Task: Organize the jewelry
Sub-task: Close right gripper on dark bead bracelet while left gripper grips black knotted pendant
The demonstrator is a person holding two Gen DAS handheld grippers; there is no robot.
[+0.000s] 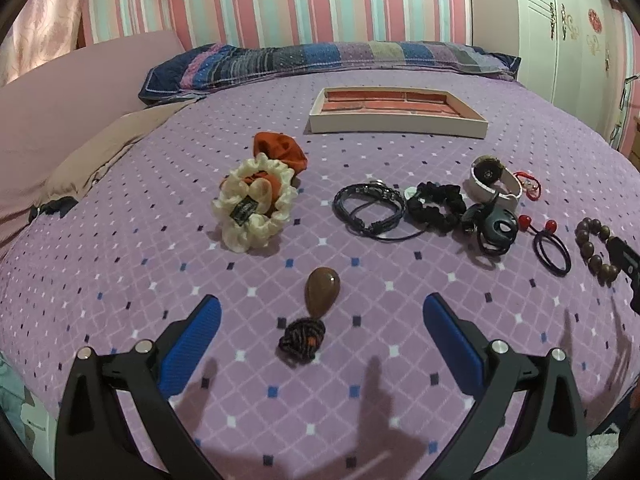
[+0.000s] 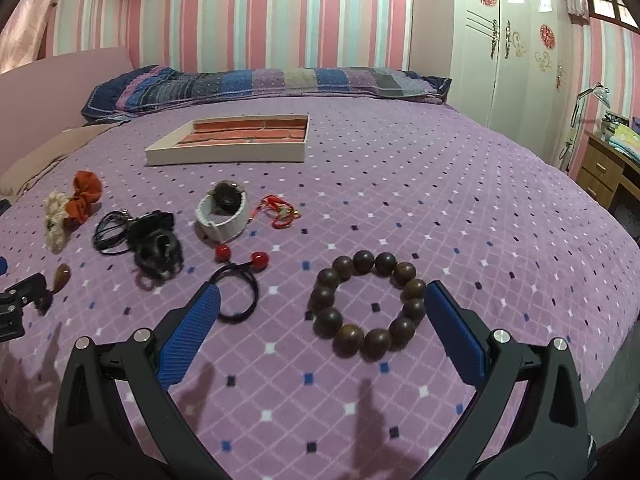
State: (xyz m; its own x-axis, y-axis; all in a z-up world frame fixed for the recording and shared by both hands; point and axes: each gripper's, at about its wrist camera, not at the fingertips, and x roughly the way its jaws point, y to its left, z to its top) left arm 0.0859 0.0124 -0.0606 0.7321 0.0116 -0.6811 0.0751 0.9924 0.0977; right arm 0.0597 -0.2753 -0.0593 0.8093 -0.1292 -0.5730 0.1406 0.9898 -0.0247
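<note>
My left gripper (image 1: pixel 322 308) is open, low over the purple bedspread, with a brown teardrop pendant (image 1: pixel 322 290) and its dark knotted cord (image 1: pixel 301 339) between the fingers. My right gripper (image 2: pixel 322 304) is open, with a wooden bead bracelet (image 2: pixel 366 304) lying between its fingers, close to the right one. The white tray with a brick-pattern floor (image 1: pixel 400 124) sits empty further back; it also shows in the right wrist view (image 2: pixel 224 154). The bead bracelet shows at the right edge of the left wrist view (image 1: pixel 596 246).
In a row on the bed lie a cream scrunchie (image 1: pixel 256 204), an orange scrunchie (image 1: pixel 280 148), black cord bracelets (image 1: pixel 370 208), a black scrunchie (image 1: pixel 438 206), a white-strap watch (image 2: pixel 222 214), a red string charm (image 2: pixel 280 210) and a red-bead hair tie (image 2: pixel 240 280). A quilt (image 1: pixel 320 60) lies behind.
</note>
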